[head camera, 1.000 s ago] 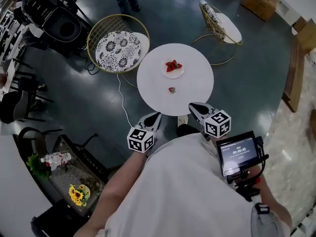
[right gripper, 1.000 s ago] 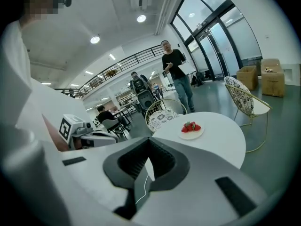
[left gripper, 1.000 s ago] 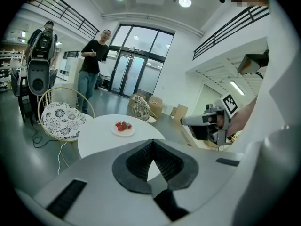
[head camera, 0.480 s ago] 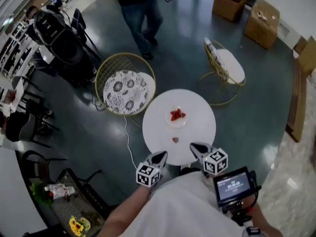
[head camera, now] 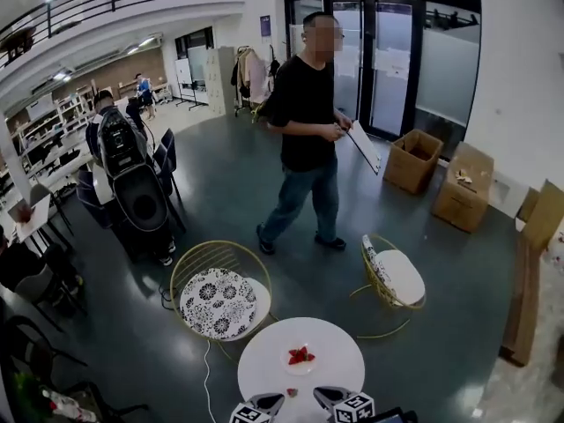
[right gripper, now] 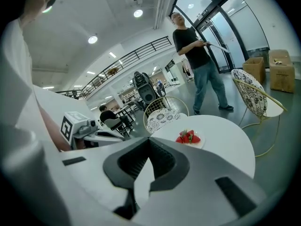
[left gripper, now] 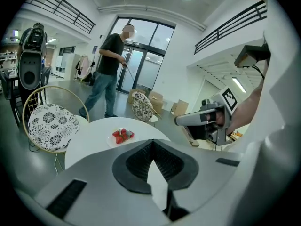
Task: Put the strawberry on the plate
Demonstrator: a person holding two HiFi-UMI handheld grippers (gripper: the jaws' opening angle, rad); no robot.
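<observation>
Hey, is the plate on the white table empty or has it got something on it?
Not empty: red strawberries lie heaped on the plate.

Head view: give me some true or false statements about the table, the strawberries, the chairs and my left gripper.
1. The plate on the table holds several strawberries. True.
2. A single strawberry lies on the table outside the plate. True.
3. The left gripper holds a strawberry. False: its jaws are shut with nothing between them.
4. Both chairs stand to the right of the table. False: the patterned chair stands to its left in the head view, and the other chair to its right.
5. Cardboard boxes stand on the floor near the glass doors. True.
</observation>
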